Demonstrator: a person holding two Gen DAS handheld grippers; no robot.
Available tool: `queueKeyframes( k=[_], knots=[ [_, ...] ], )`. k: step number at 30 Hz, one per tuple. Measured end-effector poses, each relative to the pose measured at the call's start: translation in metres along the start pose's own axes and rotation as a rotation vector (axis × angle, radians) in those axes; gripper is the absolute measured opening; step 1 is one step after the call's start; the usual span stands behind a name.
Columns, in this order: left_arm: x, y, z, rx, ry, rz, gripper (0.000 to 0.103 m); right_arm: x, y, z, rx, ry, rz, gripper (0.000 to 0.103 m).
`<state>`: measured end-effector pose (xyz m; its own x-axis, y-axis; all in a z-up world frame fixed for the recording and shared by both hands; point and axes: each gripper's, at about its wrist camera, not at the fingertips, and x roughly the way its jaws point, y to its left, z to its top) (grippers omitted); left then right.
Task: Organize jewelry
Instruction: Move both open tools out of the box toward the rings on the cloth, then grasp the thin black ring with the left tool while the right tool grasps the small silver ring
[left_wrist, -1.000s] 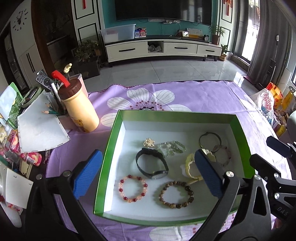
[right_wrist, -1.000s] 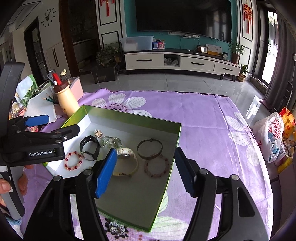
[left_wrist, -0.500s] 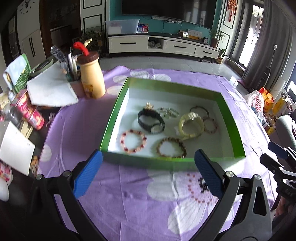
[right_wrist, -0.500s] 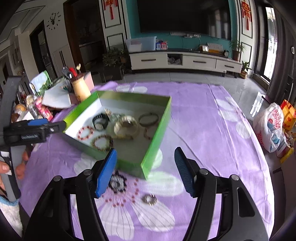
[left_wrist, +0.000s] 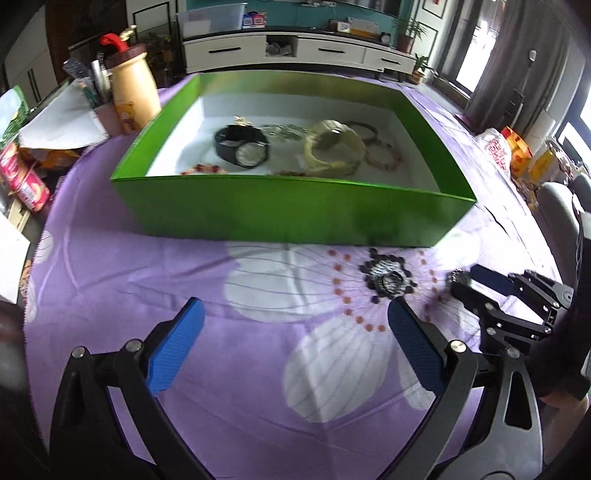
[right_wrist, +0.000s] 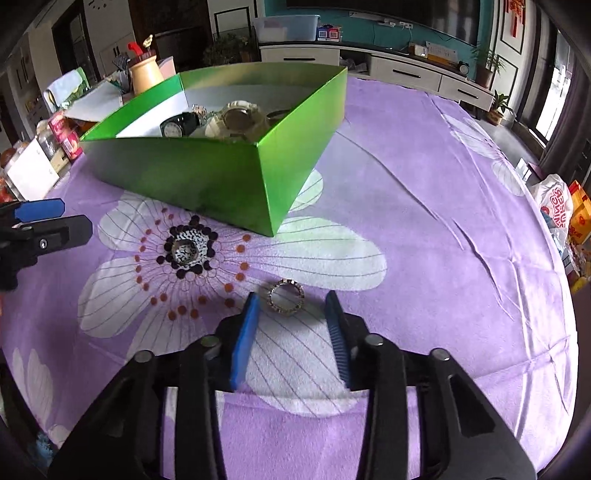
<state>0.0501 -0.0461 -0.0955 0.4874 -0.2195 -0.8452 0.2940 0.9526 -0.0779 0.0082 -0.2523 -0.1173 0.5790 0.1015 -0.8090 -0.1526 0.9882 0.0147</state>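
A green box (left_wrist: 295, 210) (right_wrist: 207, 177) on the purple flowered cloth holds a black watch (left_wrist: 242, 146), a cream watch (left_wrist: 332, 147) and several bracelets. A studded ring (right_wrist: 285, 297) lies on the cloth just ahead of my right gripper (right_wrist: 291, 306), which is open and low, its tips on either side of the ring. A second ring (right_wrist: 185, 251) (left_wrist: 391, 282) sits on the flower's dark centre. My left gripper (left_wrist: 291, 325) is open and empty above the cloth, in front of the box. The right gripper shows in the left wrist view (left_wrist: 476, 280).
A tan bottle (left_wrist: 135, 88) with a red cap, papers and snack packs crowd the table's left edge. A plastic bag (right_wrist: 554, 206) and packets lie off the right edge. Bare cloth lies right of the box.
Both grippers have pulled back from over the box and dropped low toward the cloth. The right gripper has narrowed and now straddles the studded ring.
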Motion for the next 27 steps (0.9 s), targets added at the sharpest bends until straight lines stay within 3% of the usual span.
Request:
queueKeyframes(
  k=[1, 10, 16, 22, 27],
  knots=[
    [0.003, -0.006, 0.000, 0.011, 0.001, -0.002, 0.099, 0.001, 0.001, 0.001, -0.004, -0.006, 0.014, 0.021],
    [0.038, -0.053, -0.002, 0.097, 0.047, -0.034, 0.075, -0.007, -0.023, -0.001, 0.059, -0.038, 0.008, 0.021],
    [0.047, -0.067, -0.003, 0.145, 0.016, 0.004, 0.062, -0.010, -0.034, -0.003, 0.093, -0.043, 0.018, 0.021],
    [0.047, -0.069, 0.002, 0.162, -0.013, -0.007, 0.022, -0.016, -0.037, 0.001, 0.107, -0.060, 0.017, 0.021],
    [0.041, -0.057, -0.002, 0.137, -0.005, -0.073, 0.020, -0.026, -0.035, 0.005, 0.102, -0.079, 0.016, 0.021]
  ],
)
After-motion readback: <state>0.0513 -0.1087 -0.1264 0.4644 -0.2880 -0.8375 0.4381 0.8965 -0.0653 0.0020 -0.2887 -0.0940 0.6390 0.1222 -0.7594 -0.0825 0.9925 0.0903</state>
